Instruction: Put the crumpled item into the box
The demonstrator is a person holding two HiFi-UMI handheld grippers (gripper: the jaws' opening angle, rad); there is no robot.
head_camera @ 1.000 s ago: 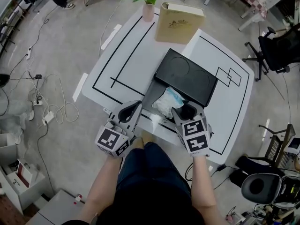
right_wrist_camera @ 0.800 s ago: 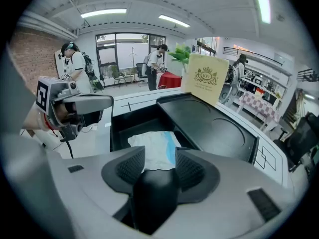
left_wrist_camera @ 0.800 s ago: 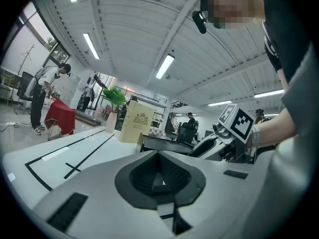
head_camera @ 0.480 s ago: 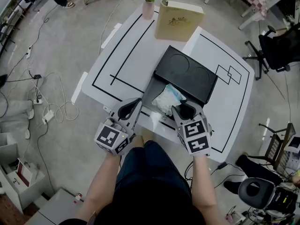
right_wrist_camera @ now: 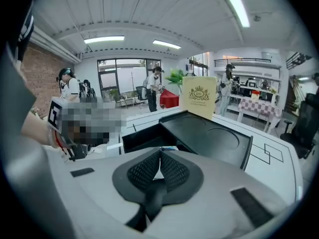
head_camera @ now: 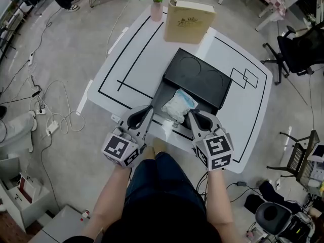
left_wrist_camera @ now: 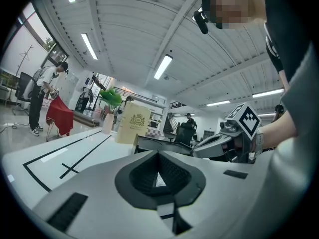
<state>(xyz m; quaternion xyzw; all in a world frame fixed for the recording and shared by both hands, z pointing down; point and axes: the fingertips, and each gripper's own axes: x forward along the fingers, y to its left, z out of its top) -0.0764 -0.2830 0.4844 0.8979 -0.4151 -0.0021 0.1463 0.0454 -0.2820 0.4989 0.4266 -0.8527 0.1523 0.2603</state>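
The crumpled item (head_camera: 178, 105), a white and pale blue wad, lies inside the open black box (head_camera: 161, 101), whose lid (head_camera: 197, 79) stands folded back behind it. My right gripper (head_camera: 193, 115) is just right of the wad at the box's near edge, shut and holding nothing. My left gripper (head_camera: 147, 111) is at the box's near left corner, also shut and empty. In the right gripper view the shut jaws (right_wrist_camera: 159, 154) point over the box (right_wrist_camera: 142, 138) and its lid (right_wrist_camera: 212, 136). The left gripper view shows its shut jaws (left_wrist_camera: 158, 156) and the right gripper (left_wrist_camera: 219, 144).
The white table (head_camera: 136, 54) bears black line markings. A tan upright book-like box (head_camera: 188, 22) and a potted plant in a pink vase (head_camera: 155, 4) stand at its far edge. Office chairs (head_camera: 296, 47) are to the right, cables (head_camera: 50, 110) on the floor to the left.
My right gripper's jaws have gone from wide apart to shut, empty, beside the wad. The wad stays in the box. The left gripper has barely moved.
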